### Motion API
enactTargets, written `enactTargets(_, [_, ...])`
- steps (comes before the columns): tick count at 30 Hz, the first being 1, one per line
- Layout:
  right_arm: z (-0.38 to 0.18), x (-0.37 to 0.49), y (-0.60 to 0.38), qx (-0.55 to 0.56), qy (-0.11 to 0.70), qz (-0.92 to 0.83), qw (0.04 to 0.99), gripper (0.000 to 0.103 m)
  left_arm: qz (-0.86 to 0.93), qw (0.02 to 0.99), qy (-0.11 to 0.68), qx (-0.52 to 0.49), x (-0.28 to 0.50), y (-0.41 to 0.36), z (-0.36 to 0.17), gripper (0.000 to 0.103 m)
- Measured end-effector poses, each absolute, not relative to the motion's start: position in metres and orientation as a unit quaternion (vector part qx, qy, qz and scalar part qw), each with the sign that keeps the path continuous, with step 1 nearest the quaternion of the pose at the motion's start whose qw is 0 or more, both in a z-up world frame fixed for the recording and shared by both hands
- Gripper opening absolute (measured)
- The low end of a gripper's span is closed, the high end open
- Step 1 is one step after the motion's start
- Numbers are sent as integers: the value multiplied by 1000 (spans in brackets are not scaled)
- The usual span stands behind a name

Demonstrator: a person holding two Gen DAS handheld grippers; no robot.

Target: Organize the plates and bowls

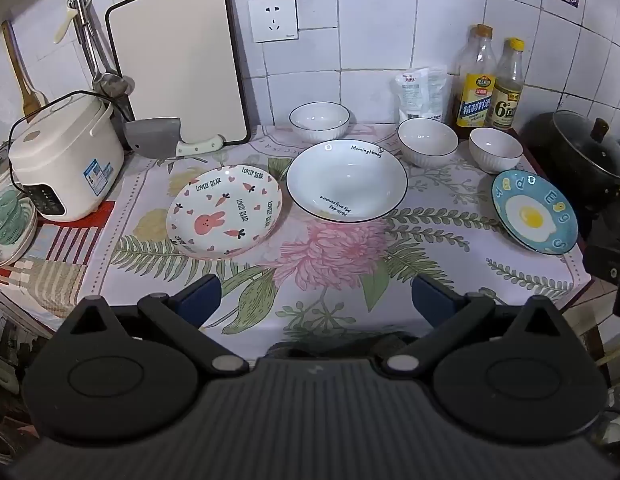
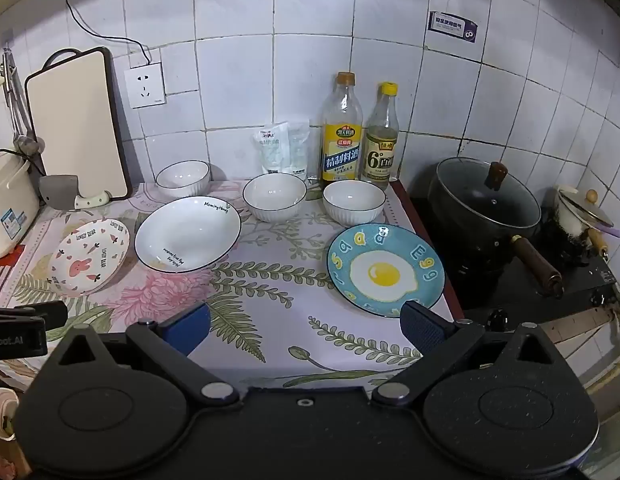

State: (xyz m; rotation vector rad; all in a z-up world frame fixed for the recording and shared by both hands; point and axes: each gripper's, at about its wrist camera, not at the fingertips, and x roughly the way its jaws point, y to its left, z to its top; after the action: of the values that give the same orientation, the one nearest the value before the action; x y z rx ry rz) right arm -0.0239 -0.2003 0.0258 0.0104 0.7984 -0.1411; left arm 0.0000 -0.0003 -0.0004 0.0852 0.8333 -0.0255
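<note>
Plates and bowls sit spread over a counter w/ a floral cloth [image 1: 334,264], none stacked. Rabbit plate [image 1: 225,213], pink-and-white w/ carrots and hearts, lies front-left. Just right of it, nearly touching rims, is the big white bowl [image 1: 347,179] w/ a dark rim and lettering inside. Egg plate [image 2: 386,269], blue w/ a fried-egg print, lies at the cloth's right edge, well apart from the other two.

Three small white ribbed bowls stand upright nearer the wall: back bowl [image 1: 319,121] behind the big white bowl, middle bowl [image 2: 274,197] and right bowl [image 2: 354,202] side by side, close but not touching, in front of two bottles [image 2: 360,136]. A white pouch [image 2: 281,148] leans on the tiles left of the bottles.

Left gripper [image 1: 316,300] hovers over the cloth's near edge, fingers spread wide, nothing between them. Right gripper [image 2: 305,326] is likewise wide open and empty; its right finger overlaps the near rim of the egg plate in the right wrist view, but can't tell if it touches — prob. above it.

Left side: rice cooker [image 1: 65,156], cutting board [image 1: 177,60] leaning on the wall, cleaver [image 1: 159,138] at its foot, ladles hanging above. Right of the counter: dark lidded pot [image 2: 486,204] on a stove, small enamel pot [image 2: 580,216] behind it.
</note>
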Motion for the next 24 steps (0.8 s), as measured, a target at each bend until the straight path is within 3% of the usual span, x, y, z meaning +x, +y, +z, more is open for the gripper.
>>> enactTargets(24, [22,-33,-199,9,365,-65,929,102,-8,914,406,21,-2,7,-6,103])
